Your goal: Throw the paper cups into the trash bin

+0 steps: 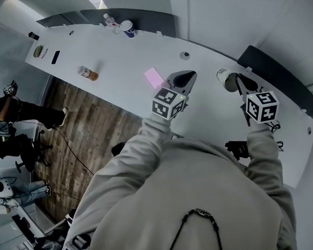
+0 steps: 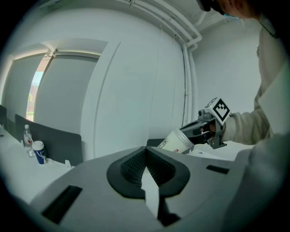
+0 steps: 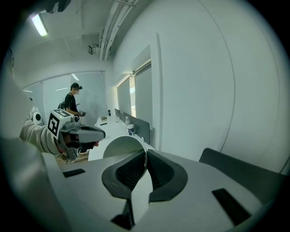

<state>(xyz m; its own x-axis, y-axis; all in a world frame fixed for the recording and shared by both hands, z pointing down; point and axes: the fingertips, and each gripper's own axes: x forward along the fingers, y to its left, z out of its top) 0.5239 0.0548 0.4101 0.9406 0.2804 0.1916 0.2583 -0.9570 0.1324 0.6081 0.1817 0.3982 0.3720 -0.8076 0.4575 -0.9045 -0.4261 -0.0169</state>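
Observation:
A white paper cup (image 1: 226,78) lies tilted on its side above the long white table (image 1: 123,68), its rim pinched by my right gripper (image 1: 240,83), which is shut on it. The right gripper view shows the cup's open mouth (image 3: 118,148) just left of the jaws (image 3: 146,159). My left gripper (image 1: 186,76) hovers to the cup's left, shut with nothing in it. From the left gripper view, the cup (image 2: 176,141) hangs from the right gripper (image 2: 195,130) beyond my closed jaws (image 2: 145,168). No trash bin is in view.
On the table lie a pink card (image 1: 154,76), a toppled bottle (image 1: 87,73), a phone (image 1: 55,57), and a water bottle (image 1: 110,21) with a blue cup (image 1: 128,28) at the far end. A dark panel (image 1: 279,76) lines the table's back. People stand on the wooden floor (image 1: 10,114).

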